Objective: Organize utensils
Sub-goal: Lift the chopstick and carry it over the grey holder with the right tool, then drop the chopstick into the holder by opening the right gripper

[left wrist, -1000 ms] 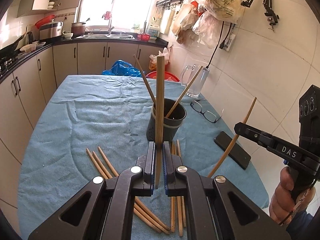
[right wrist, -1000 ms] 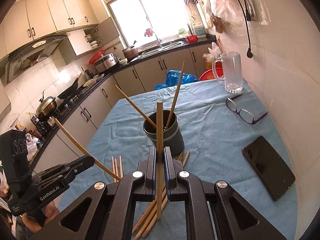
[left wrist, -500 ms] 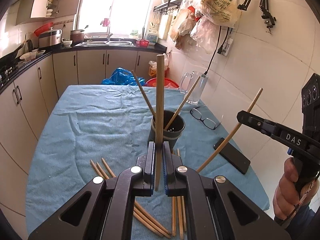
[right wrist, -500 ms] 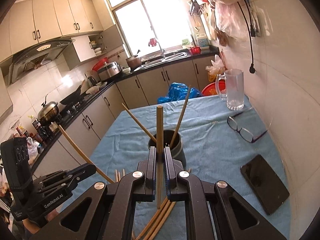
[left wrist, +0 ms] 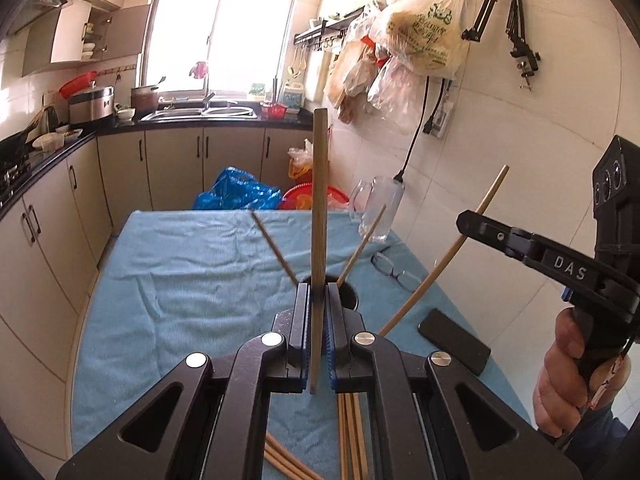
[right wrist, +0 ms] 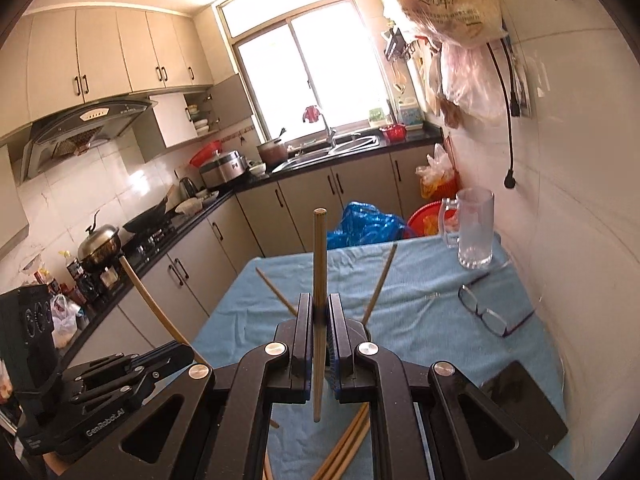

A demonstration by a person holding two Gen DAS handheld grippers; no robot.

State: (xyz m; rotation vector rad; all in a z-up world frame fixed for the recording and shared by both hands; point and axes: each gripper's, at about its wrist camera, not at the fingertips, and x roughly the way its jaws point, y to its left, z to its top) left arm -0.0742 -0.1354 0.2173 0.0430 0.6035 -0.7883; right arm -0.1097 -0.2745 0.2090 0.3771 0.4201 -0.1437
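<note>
In the left wrist view my left gripper (left wrist: 318, 292) is shut on an upright wooden chopstick (left wrist: 319, 200). Behind its fingers peeks the dark holder cup (left wrist: 353, 297), with two chopsticks (left wrist: 276, 246) leaning out of it. My right gripper (left wrist: 466, 221), held by a hand at the right, is shut on a slanted chopstick (left wrist: 436, 270). In the right wrist view the right gripper (right wrist: 320, 300) clamps its chopstick (right wrist: 319, 256), and the left gripper (right wrist: 182, 354) sits low left with its chopstick (right wrist: 146, 298). Several loose chopsticks (left wrist: 352, 428) lie on the blue cloth below.
A glass mug (right wrist: 474, 232), a pair of glasses (right wrist: 486, 314) and a black phone (right wrist: 524, 408) lie along the table's right side by the tiled wall. The blue-clothed table (left wrist: 180, 280) has kitchen cabinets (left wrist: 48, 216) to its left and behind.
Both grippers have risen with their chopsticks still clamped. The holder cup has dropped lower in both views and is now mostly hidden behind the fingers.
</note>
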